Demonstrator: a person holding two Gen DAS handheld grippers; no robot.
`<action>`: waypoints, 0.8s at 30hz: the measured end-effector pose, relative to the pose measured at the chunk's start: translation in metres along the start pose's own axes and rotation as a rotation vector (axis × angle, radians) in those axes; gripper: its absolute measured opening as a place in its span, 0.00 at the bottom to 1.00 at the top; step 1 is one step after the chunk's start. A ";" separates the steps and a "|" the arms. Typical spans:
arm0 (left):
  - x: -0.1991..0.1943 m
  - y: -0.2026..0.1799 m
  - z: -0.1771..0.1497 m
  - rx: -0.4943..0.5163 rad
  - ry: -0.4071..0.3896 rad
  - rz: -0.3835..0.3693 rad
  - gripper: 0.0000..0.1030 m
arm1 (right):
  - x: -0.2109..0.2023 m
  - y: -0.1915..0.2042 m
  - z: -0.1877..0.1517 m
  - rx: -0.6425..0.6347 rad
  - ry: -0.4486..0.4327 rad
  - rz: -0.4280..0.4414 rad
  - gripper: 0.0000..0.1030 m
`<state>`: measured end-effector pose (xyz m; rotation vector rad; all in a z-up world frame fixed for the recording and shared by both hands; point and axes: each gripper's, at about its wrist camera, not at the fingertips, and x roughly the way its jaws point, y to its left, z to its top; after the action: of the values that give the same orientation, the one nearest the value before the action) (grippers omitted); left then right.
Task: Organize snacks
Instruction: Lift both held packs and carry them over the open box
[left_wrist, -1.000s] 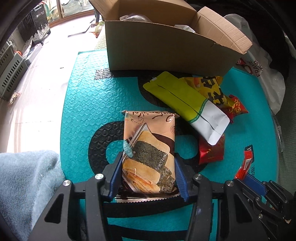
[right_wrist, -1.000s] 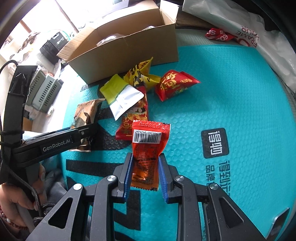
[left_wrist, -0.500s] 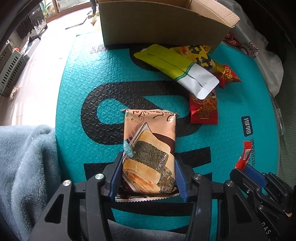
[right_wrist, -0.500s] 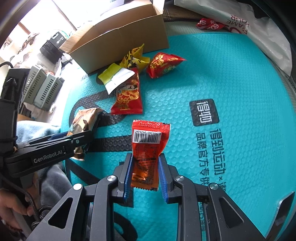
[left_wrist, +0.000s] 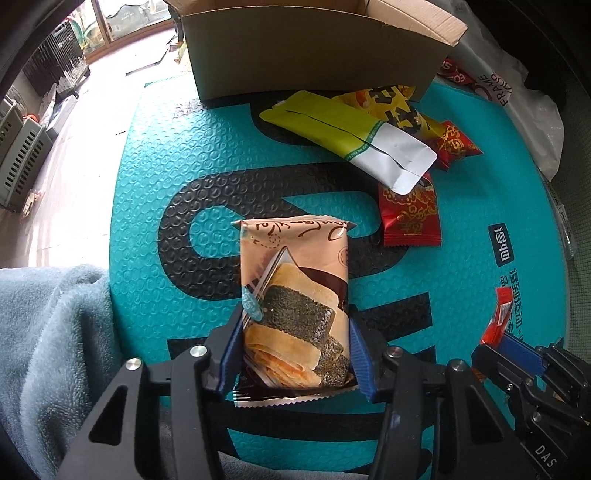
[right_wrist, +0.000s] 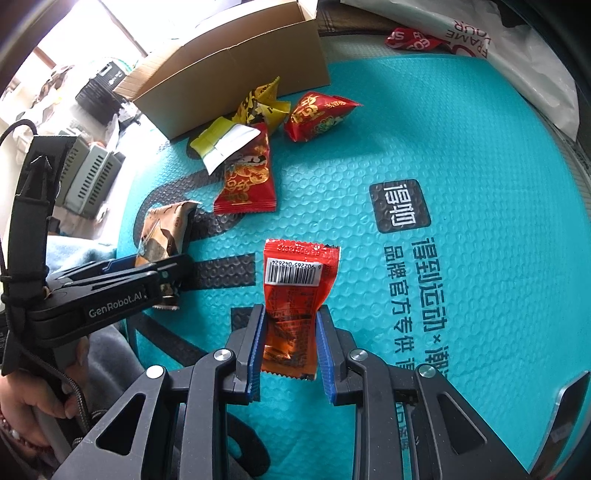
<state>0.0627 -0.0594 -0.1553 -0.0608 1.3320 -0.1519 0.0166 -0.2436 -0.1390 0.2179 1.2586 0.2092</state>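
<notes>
Holding snacks over teal mat: left claw clamps tan seaweed-cracker packet, right claw pinches small red foil sachet. Slick sachet could slip; grip sits low.

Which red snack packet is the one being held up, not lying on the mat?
The orange-red packet with the barcode, clamped in the right gripper. The two red packets with gold patterns lie loose on the teal mat.
</notes>
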 end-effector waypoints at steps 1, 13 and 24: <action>-0.001 0.002 0.000 -0.006 -0.003 -0.008 0.47 | -0.001 -0.001 -0.001 0.003 0.001 0.007 0.25; -0.036 0.022 -0.017 -0.039 -0.025 -0.101 0.46 | -0.009 0.014 -0.003 -0.010 0.001 0.056 0.25; -0.093 0.031 -0.023 -0.054 -0.106 -0.133 0.46 | -0.023 0.043 0.002 -0.032 0.000 0.151 0.25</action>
<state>0.0220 -0.0144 -0.0757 -0.2003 1.2262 -0.2223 0.0101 -0.2088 -0.1055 0.2857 1.2392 0.3583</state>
